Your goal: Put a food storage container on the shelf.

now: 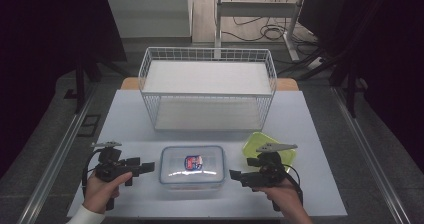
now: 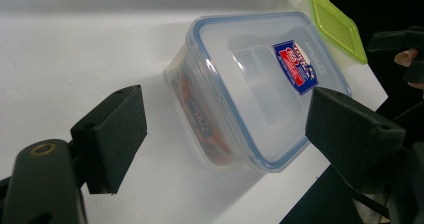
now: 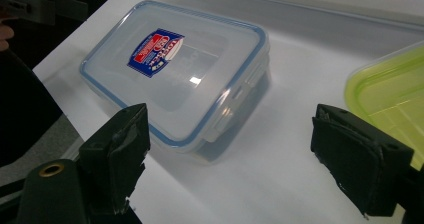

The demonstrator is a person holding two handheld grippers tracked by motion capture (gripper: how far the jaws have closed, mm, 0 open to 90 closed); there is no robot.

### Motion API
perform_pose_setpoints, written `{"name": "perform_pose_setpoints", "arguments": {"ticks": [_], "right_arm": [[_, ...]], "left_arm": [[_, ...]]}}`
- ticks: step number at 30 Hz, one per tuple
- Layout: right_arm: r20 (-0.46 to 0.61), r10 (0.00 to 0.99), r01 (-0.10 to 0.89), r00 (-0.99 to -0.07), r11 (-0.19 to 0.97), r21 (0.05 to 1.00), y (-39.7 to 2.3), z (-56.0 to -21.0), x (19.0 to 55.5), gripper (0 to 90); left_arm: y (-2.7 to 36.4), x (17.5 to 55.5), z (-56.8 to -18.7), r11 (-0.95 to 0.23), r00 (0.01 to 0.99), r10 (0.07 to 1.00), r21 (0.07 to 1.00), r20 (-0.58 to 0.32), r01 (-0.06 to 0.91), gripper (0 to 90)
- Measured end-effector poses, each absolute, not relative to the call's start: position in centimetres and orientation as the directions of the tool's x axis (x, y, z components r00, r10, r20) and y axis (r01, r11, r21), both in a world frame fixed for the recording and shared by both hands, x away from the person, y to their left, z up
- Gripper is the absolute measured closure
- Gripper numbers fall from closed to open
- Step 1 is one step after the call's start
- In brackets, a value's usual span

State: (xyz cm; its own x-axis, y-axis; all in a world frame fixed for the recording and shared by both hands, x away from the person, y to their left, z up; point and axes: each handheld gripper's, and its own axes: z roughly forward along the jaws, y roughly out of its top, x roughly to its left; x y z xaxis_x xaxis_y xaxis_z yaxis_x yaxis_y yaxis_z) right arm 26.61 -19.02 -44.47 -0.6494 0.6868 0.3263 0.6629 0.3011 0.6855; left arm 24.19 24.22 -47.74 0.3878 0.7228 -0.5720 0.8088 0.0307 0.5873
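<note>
Both tongs, left (image 1: 148, 167) and right (image 1: 233, 175), gape wide and empty beside the clear box (image 1: 192, 165), lying flat, long axis running between them across the bench (image 1: 125, 114).

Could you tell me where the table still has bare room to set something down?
Bare patches lie left of the wire basket and on the table at its front right corner. It is crowded in front, where both grippers flank the clear container, with the green-lidded box close behind the right gripper.
</note>
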Motion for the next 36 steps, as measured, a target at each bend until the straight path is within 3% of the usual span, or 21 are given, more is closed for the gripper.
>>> {"name": "perform_pose_setpoints", "arguments": {"ticks": [10, 22, 29, 36], "right_arm": [[0.347, 0.67, 0.667, -0.656, 0.3, 0.682, -17.8, -44.6, 26.7, 16.1], [0.351, 0.659, 0.668, -0.666, 0.316, 0.674, -16.9, -45.1, 26.9, 16.2], [0.381, 0.666, 0.694, -0.642, 0.292, 0.658, -16.7, -45.5, 27.3, 14.6], [0.437, 0.683, 0.746, -0.585, 0.242, 0.62, -16.6, -46.5, 28.1, 14.0]], "left_arm": [[23.8, 25.6, -49.5, 0.049, 0.368, 0.671, 0.534, -0.644, 0.844, 12.5], [21.8, 27.2, -52.0, -0.012, 0.381, 0.609, 0.473, -0.695, 0.881, 13.3], [21.1, 27.4, -52.4, -0.026, 0.382, 0.566, 0.447, -0.73, 0.894, 24.5], [21.3, 27.2, -52.2, -0.021, 0.378, 0.58, 0.451, -0.721, 0.892, 31.8]]}}
